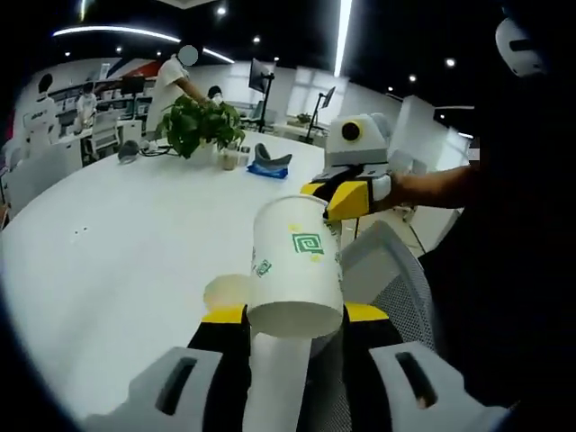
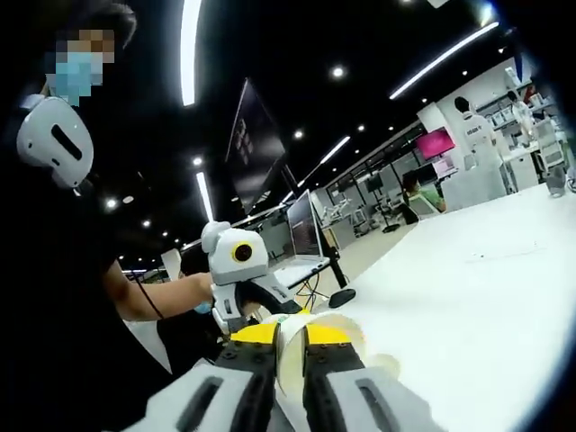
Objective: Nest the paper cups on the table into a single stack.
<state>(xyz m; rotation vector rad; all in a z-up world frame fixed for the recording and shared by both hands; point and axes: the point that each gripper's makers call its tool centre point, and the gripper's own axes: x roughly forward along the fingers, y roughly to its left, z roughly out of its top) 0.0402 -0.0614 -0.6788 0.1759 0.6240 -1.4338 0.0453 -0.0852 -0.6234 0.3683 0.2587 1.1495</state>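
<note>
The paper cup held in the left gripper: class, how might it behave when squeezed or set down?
The cup is thin-walled paper, so it probably dents under a hard squeeze. It looks empty, so likely very light. Tall and tapered, it may tip or roll on the table.

left gripper [image 1: 295,317] closed on a stack of white paper cups [image 1: 292,270] with a green logo, held above the white tabletop [image 1: 108,252], right gripper [image 1: 346,193] just beyond the cups' rim, potted plant [image 1: 202,124] and blue cloth [image 1: 268,165] far back
</note>
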